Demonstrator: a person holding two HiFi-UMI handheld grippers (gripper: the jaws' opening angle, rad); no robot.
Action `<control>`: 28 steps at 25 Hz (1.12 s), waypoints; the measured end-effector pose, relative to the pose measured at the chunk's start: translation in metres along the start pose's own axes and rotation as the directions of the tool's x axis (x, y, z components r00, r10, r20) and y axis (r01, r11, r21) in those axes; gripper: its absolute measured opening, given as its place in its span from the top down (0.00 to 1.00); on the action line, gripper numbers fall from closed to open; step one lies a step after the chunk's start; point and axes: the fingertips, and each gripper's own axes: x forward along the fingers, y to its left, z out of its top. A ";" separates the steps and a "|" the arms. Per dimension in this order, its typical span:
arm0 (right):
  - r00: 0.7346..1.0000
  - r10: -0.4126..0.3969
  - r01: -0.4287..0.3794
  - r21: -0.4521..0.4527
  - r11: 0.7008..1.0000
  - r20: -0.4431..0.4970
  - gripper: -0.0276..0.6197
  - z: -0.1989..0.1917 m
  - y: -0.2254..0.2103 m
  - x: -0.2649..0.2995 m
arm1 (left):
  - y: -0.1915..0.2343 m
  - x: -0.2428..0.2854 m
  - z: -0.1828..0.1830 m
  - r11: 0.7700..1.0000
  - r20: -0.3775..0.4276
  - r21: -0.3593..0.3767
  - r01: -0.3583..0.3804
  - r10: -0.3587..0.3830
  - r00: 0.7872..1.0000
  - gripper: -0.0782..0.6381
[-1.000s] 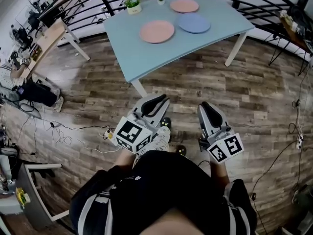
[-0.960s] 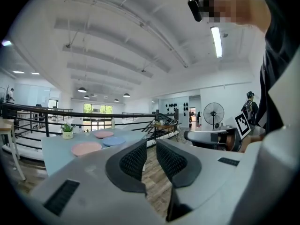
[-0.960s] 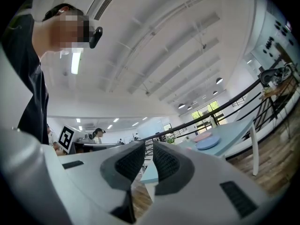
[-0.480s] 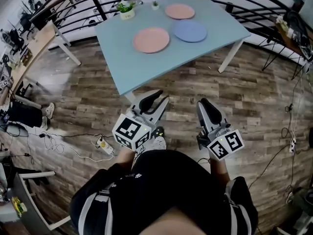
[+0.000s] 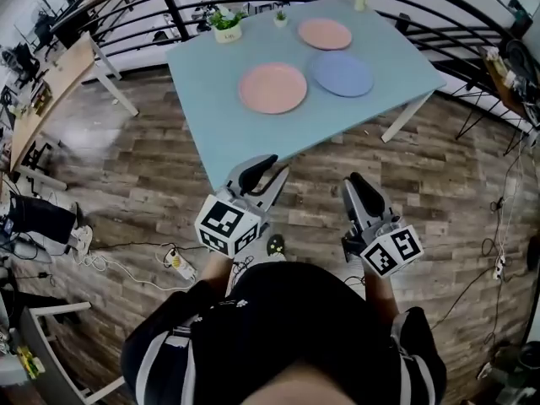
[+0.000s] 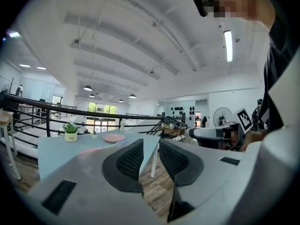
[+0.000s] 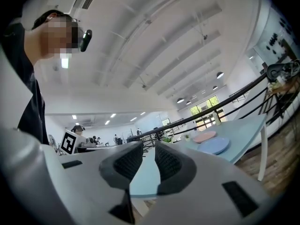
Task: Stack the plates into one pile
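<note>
Pink plate (image 5: 272, 88), blue plate (image 5: 341, 73), far pink plate (image 5: 325, 34) unstacked at 12 o'clock. Your left gripper (image 5: 261, 169) jaws have just been opening, empty; right gripper (image 5: 359, 184) slightly parted, empty.

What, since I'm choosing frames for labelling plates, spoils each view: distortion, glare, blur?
Head view: fisheye bows the table edges and railing; plates sharp, evenly lit; glare on the floor. Left gripper view: heavy fisheye, dark corners, a pink plate tiny. Right gripper view: same distortion, blue plate small but clear.
</note>
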 end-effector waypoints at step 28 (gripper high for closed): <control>0.997 0.048 -0.045 0.056 0.997 -0.066 0.79 0.001 -0.116 0.155 | 0.151 0.083 -0.027 0.982 -0.087 -0.076 -0.171 0.165 0.982 0.75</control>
